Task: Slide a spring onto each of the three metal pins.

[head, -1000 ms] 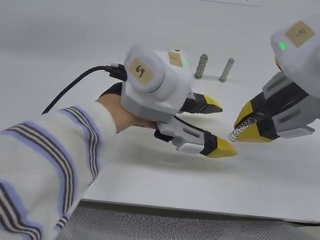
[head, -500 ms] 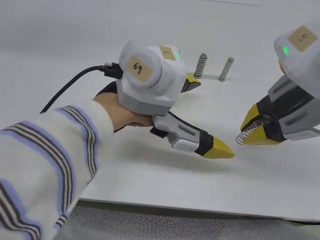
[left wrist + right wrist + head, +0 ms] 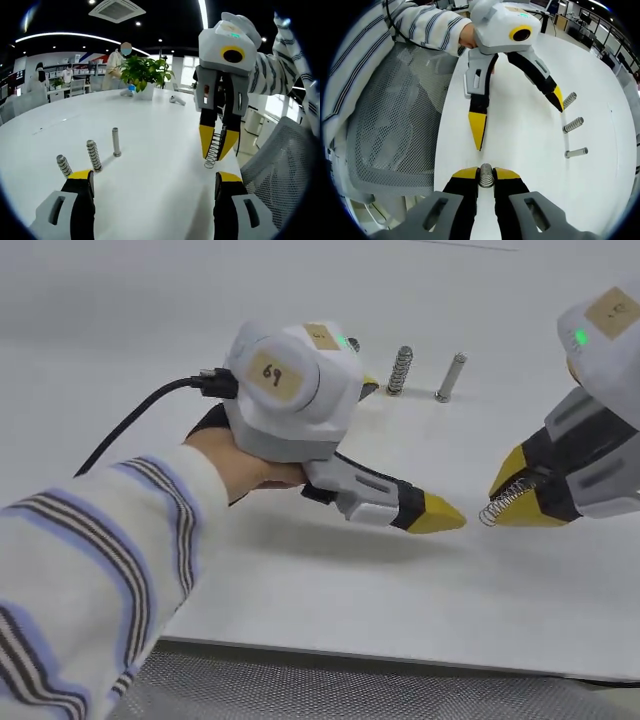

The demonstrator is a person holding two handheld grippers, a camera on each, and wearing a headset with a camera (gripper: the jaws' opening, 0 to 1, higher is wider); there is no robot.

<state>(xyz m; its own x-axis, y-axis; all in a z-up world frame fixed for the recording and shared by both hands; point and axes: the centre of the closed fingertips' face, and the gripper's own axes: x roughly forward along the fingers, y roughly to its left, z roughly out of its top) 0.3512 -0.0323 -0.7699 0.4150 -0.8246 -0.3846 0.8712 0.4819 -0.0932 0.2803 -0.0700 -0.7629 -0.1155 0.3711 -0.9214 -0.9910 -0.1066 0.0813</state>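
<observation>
White tabletop (image 3: 300, 590), mesh chair (image 3: 390, 125) at its edge. Nearest in head view: striped sleeve (image 3: 90, 570), hand (image 3: 240, 465) wrapped round left gripper (image 3: 405, 450), black cable (image 3: 140, 415) off its rear. Left gripper jaws spread wide, nothing held; in its own view the yellow tips sit far apart w/ bare table between. Right gripper (image 3: 497, 508) is near the left's lower tip, apart from it. Its jaws are almost together, pinching loose spring (image 3: 507, 500) by one end. Rest of coil sticks out past the tips, tilted, low over table; can't tell if it touches. In right gripper view the coil is end-on, clamped between both yellow tips. Further back is a row of three upright pins. Bare pin (image 3: 450, 378) is at right end in head view, w/ no spring on it. Middle pin (image 3: 400, 370) has a spring around it. End pin (image 3: 62, 165) also has a spring on it. Far bg in left gripper view: potted plant (image 3: 145, 72), desks, ppl.
</observation>
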